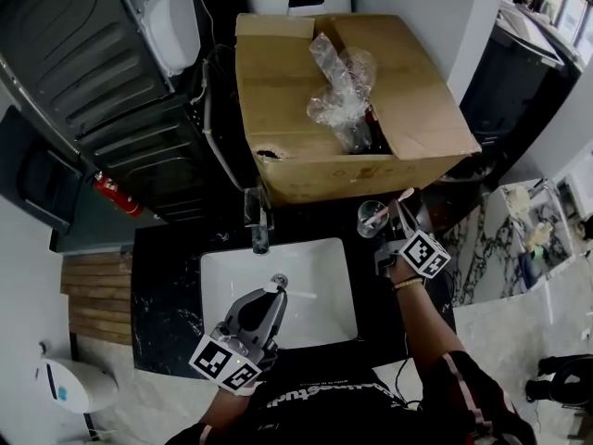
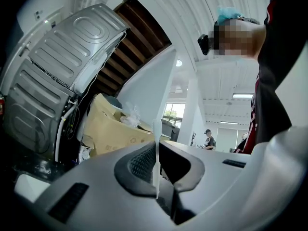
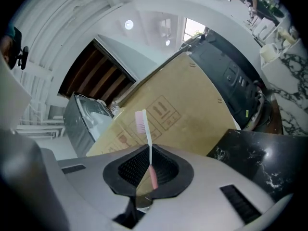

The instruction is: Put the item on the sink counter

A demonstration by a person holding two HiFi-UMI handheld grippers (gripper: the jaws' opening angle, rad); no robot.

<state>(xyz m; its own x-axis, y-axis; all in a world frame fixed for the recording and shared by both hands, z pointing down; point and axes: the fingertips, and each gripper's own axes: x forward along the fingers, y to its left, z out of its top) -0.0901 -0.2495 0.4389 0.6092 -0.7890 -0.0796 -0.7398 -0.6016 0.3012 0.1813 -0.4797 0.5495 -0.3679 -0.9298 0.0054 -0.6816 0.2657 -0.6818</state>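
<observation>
Pink-and-white toothbrush (image 3: 146, 138) is clamped upright in the right gripper (image 3: 149, 165), jaws squeezed tight on the slim handle with the bristle end sticking well above them. It hangs over the black marble counter (image 3: 250, 153) to the right of the sink basin (image 1: 315, 267) and is not yet set down. That grip is narrow, so I'd say the brush could swivel or slide as it comes down.

A clear glass cup (image 1: 371, 219) stands just beside that gripper, and a careless nudge would tip it. The cardboard box (image 1: 306, 100) crowds the back of the counter and leaves only a thin strip to land on. Miss the strip and the brush rolls into the basin.

Over the basin, the left gripper (image 2: 158, 170) is pinched shut on a thin pale stick (image 2: 156, 148); what it is, I can't tell. If it slips, it falls straight in.
</observation>
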